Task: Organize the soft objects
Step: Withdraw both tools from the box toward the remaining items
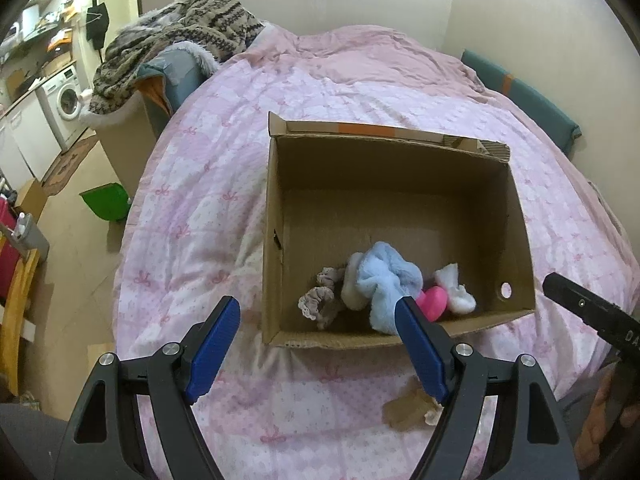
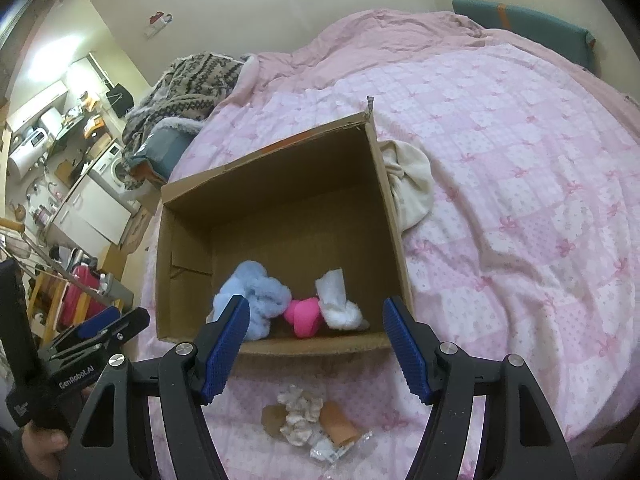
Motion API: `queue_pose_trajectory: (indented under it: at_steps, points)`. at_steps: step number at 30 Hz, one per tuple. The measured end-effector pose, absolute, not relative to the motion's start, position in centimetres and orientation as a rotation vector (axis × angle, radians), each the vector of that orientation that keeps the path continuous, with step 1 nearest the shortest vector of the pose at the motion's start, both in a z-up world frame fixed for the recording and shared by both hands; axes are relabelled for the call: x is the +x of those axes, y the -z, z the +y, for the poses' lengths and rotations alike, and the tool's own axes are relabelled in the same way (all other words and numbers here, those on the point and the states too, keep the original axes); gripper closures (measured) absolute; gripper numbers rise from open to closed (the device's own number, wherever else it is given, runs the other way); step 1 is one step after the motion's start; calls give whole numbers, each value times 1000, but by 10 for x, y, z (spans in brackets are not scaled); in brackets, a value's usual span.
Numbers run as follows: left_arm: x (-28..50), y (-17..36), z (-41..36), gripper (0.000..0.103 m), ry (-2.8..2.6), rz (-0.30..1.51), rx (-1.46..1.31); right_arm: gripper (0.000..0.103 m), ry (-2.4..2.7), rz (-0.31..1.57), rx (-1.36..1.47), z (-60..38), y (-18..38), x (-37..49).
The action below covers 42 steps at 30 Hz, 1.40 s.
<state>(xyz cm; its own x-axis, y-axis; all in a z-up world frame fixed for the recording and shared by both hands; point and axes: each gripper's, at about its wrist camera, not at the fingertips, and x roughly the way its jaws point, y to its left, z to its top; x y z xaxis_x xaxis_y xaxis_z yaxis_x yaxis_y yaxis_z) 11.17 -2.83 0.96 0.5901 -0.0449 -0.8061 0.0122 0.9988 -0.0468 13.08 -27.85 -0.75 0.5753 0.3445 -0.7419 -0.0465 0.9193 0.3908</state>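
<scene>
1. Scene: a cardboard box (image 2: 280, 216) sits open-topped on a bed w/ a pink quilt (image 2: 500, 200).
2. In the box, bunched at the near wall: a light-blue plush piece (image 2: 260, 300), a hot-pink item (image 2: 303, 316), a white fluffy piece (image 2: 338, 304) and, seen from the left wrist cam, a beige scrunchie (image 1: 320, 300).
3. Still outside: a cream cloth (image 2: 412, 184) just beside the box's far-right corner, and a small pile of tan and white bits (image 2: 308, 420) on the quilt near the box's front wall.
4. Left gripper (image 1: 320, 356): blue pads apart, nothing btwn them, above the box's near-left corner.
5. Right gripper (image 2: 316, 348): pads apart, empty, above the box's front wall.
6. Risks: the pile holds crinkly clear wrap, so a pinch may lift only part of it; quilt folds could get caught in the jaws; the light box may slide if nudged.
</scene>
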Motion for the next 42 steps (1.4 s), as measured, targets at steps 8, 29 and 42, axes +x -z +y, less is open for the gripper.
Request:
queue_pose_trajectory:
  at_steps: [8,29,42]
  points:
    - [90,-5,-29,25,40,964,-23,30,-238,970,389,-281,12,116]
    - [73,38,-31,25,48,1102,-89,30,-176,1183,394,-283,56,91]
    - [85,74,-37,26,105,1236,-146,30,-138,1278,479,-289,82,102]
